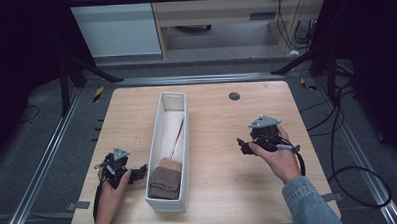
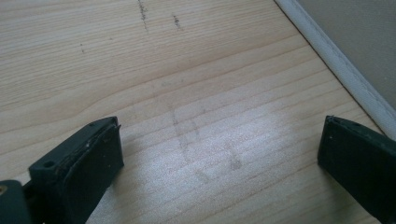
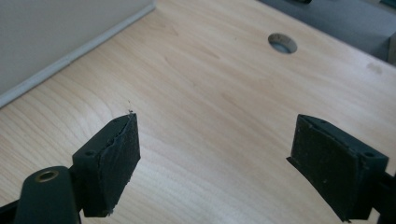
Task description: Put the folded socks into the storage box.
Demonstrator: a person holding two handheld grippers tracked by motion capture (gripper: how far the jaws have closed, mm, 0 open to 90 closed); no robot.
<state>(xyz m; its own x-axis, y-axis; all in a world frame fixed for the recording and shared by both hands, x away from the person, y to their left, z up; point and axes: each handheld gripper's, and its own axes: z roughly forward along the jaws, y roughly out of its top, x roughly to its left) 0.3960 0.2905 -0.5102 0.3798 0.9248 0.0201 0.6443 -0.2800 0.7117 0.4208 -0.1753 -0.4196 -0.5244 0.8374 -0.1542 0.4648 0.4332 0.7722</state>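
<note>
Item: brown knit cloth [image 1: 165,182] in white bin [image 1: 155,132] | left gripper [image 1: 137,172], right gripper [image 1: 243,146]: agape, empty | risk: bin tips (left jaws at nine o'clock, close).

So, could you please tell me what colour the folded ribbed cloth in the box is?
Brown; the folded ribbed cloth shows best in the high view.

Wooden table [image 1: 223,156] bearing white bin [image 1: 157,143]
</note>
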